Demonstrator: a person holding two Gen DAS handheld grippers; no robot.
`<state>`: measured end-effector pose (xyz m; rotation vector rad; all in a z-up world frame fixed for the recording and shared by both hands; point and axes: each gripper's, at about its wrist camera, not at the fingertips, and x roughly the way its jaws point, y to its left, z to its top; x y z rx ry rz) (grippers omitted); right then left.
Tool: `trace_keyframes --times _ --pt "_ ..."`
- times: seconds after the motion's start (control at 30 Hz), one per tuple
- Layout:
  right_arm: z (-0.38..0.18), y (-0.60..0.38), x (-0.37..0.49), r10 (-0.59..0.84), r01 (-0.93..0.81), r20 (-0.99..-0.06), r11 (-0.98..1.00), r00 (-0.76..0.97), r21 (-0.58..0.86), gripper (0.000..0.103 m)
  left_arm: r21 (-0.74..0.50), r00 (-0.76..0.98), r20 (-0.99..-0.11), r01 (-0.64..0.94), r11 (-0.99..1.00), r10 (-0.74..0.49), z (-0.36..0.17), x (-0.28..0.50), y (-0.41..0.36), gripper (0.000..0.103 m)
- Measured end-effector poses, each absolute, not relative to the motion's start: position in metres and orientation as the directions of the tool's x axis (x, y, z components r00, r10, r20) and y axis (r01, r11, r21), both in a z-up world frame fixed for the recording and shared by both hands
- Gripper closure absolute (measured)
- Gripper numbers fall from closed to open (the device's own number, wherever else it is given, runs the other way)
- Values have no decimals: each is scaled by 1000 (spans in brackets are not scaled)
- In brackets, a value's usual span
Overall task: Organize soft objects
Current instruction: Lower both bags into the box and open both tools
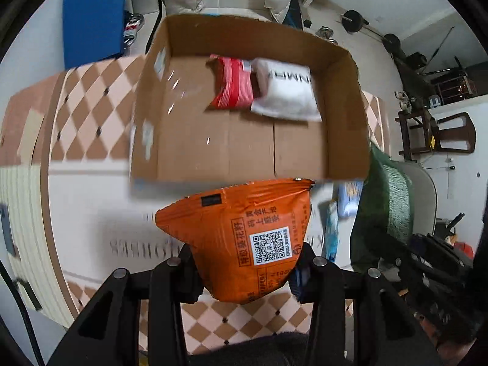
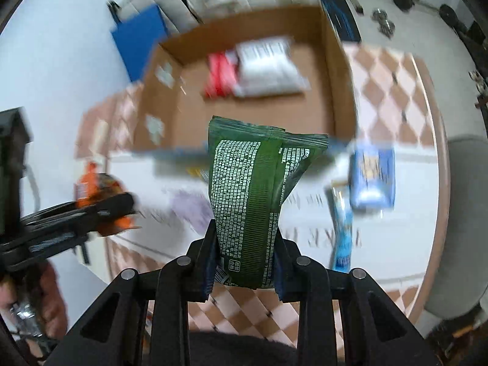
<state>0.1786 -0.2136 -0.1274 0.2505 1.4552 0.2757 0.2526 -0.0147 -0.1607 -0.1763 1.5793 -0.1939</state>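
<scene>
A round table (image 2: 427,97) with a peach-and-white diamond cloth fills the middle of a cluttered room, with barbell weights on the floor behind it and a blue board (image 1: 94,18) leaning past its far edge. The landmark is the open cardboard box (image 1: 344,116) on the table. Against its far wall lie a red packet (image 1: 233,84) and a white packet (image 1: 286,93), touching side by side, presumably pushed back to leave the near floor free.

Just short of the box's near rim, the left gripper (image 1: 244,270) is clamped on an orange packet (image 1: 241,228), pinched by its lower end so the bulk points toward the box. Beside it, the right gripper (image 2: 245,262) is closed the same way on a green packet (image 2: 256,189), whose top reaches over the box's near rim in the right wrist view. Both look ready to be dropped in together.

Right of the box's near corner, a blue packet (image 2: 372,180) and a slim light-blue packet (image 2: 341,231) rest on the table, apparently still to be collected.
</scene>
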Motion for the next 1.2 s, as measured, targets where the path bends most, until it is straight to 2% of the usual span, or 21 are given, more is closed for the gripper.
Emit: trace_keyframes --times 0.13,0.37,0.73,0.97,1.03,1.1,1.13,1.17,1.2 --pt "-139 -200 233 328 -23 -937 944 121 328 71 -245 -139 -959 -24 969 -246 -200 311 -18 64" --pt "-204 -175 298 253 4 -967 968 14 253 71 -221 -298 -928 -39 974 -223 -266 366 -25 63" --pt "-278 -165 301 179 -5 -975 983 -128 181 71 -193 -443 -880 4 981 -171 -330 363 -42 63" --pt "-292 -159 303 153 -25 -975 987 -163 159 71 -196 -480 -858 -18 980 -181 -343 357 -42 62" --pt "-292 -157 306 146 -37 -974 987 -175 155 69 -205 -484 -852 -42 978 -199 -342 355 -37 58" --pt "-291 -153 310 135 -39 -974 989 -181 144 51 -196 -448 -874 -27 980 -187 -329 356 -33 33" --pt "-287 -154 315 132 -40 -976 989 -174 141 31 -185 -424 -889 -12 983 -173 -322 360 -33 28" --pt "-282 -154 316 130 -44 -978 989 -163 138 22 -174 -392 -907 7 985 -157 -310 361 -31 22" --pt "-276 -154 318 121 -49 -981 990 -152 130 21 -165 -374 -916 17 986 -146 -302 361 -30 17"
